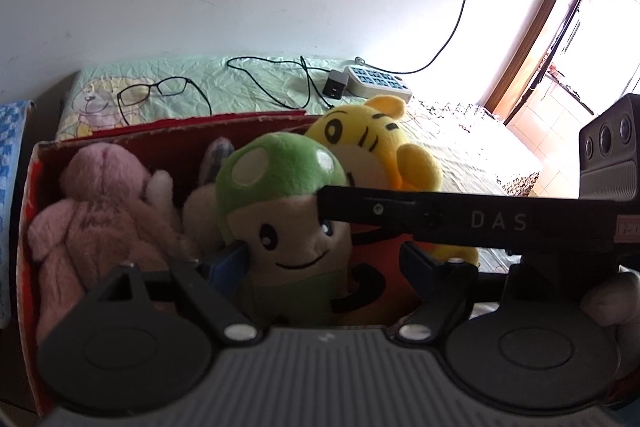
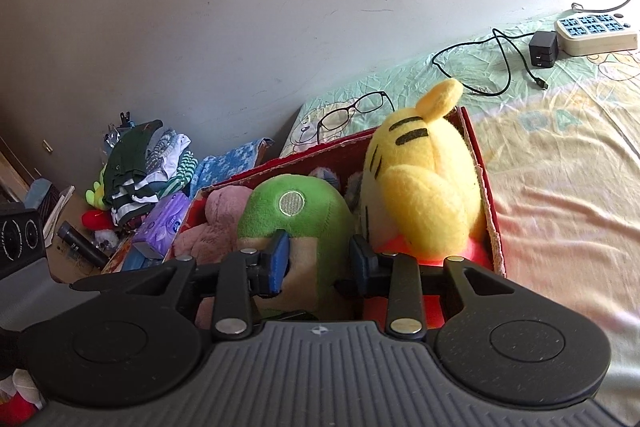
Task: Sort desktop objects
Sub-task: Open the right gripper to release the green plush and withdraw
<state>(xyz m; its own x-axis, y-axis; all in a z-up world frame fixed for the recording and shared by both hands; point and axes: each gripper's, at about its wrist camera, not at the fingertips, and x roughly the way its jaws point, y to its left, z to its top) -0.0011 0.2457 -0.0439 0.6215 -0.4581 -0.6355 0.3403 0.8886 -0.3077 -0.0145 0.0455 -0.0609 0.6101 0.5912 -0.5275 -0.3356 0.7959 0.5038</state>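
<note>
My right gripper (image 2: pixel 320 261) pinches the green mushroom plush (image 2: pixel 296 211), sitting in the red box (image 2: pixel 490 211) on the bed (image 2: pixel 560 155) between the pink plush (image 2: pixel 224 203) and yellow tiger plush (image 2: pixel 424 187); my left gripper (image 1: pixel 324 259) stands wide around it, pads not pressing

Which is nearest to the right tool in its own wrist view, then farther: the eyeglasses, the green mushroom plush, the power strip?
1. Green mushroom plush, between the right tool fingers.
2. Eyeglasses, behind the red box.
3. Power strip, far right by the wall.
</note>
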